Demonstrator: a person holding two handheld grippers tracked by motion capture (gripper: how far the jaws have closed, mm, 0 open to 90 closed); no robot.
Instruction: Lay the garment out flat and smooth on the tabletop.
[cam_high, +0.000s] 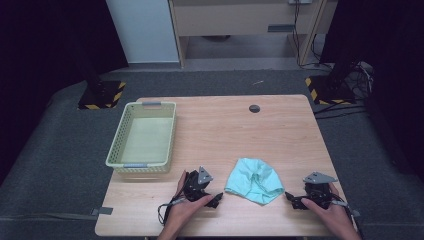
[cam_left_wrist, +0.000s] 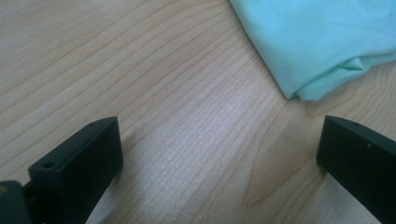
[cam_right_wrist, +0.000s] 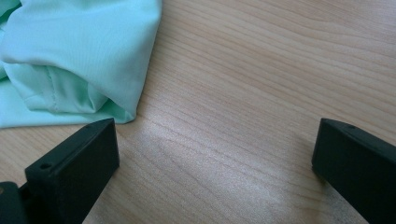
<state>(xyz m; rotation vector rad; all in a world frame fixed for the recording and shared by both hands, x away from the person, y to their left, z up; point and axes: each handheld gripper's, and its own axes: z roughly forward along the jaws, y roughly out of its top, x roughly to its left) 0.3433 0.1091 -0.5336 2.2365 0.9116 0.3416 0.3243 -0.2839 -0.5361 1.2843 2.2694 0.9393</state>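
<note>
Mint-green crumpled cloth (cam_high: 253, 180) lies at the lower centre of the high view on the wooden surface (cam_high: 225, 130). Left gripper (cam_high: 214, 199) rests just to its lower left, right gripper (cam_high: 292, 199) just to its lower right, both with jaws spread wide, grasping nothing. Pale-yellow plastic basket (cam_high: 142, 164) sits at centre left.

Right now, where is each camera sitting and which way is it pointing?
High view: above the person's side, looking forward and down on the table, basket, cloth, both hands, left gripper and right gripper.
Left gripper view: low on that gripper, facing the cloth's edge between open jaws.
Right gripper view: likewise on its gripper, jaws open.
Both share the cloth.
</note>
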